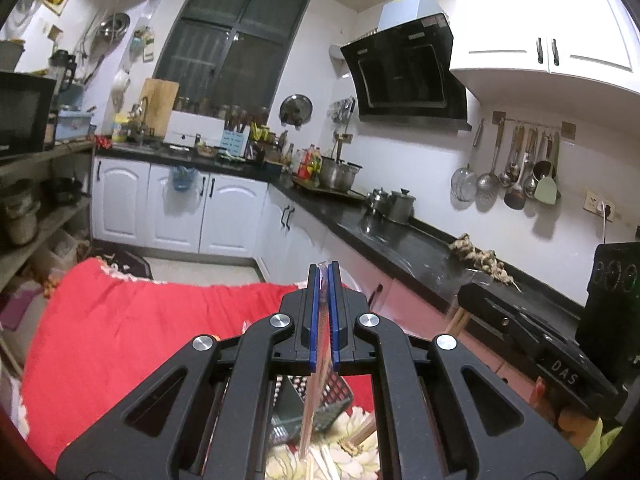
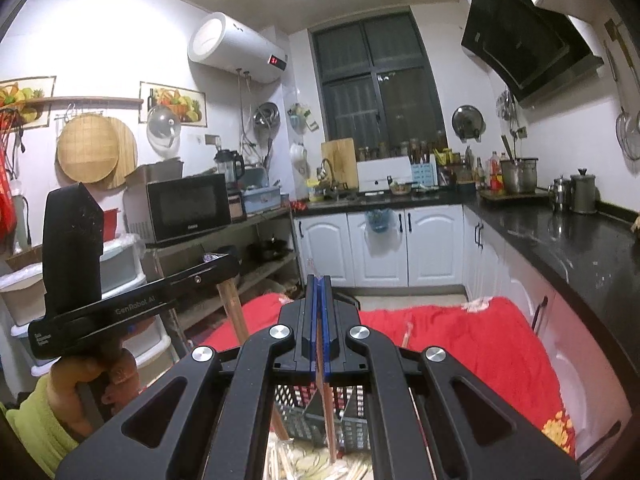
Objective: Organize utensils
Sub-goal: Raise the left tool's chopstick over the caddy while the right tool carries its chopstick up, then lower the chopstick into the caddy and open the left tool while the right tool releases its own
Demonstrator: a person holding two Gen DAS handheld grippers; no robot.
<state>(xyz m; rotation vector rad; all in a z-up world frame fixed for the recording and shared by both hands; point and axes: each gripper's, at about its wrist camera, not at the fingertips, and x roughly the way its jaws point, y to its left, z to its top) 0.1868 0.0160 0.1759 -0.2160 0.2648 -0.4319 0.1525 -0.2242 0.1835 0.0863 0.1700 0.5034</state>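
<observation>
Hanging below each closed tool, 1 chopstick (image 1: 320, 344) sits clamped in left tool (image 1: 324, 276), another chopstick (image 2: 325, 392) in right tool (image 2: 318, 286).

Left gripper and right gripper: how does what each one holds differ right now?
The left gripper pinches a pale, clear-looking stick; the right gripper pinches a darker reddish-brown chopstick. The left one's stick hangs slanted down to the left; the right one's hangs nearly straight. Both are shut on a thin stick above the black slotted basket on the red cloth.
</observation>
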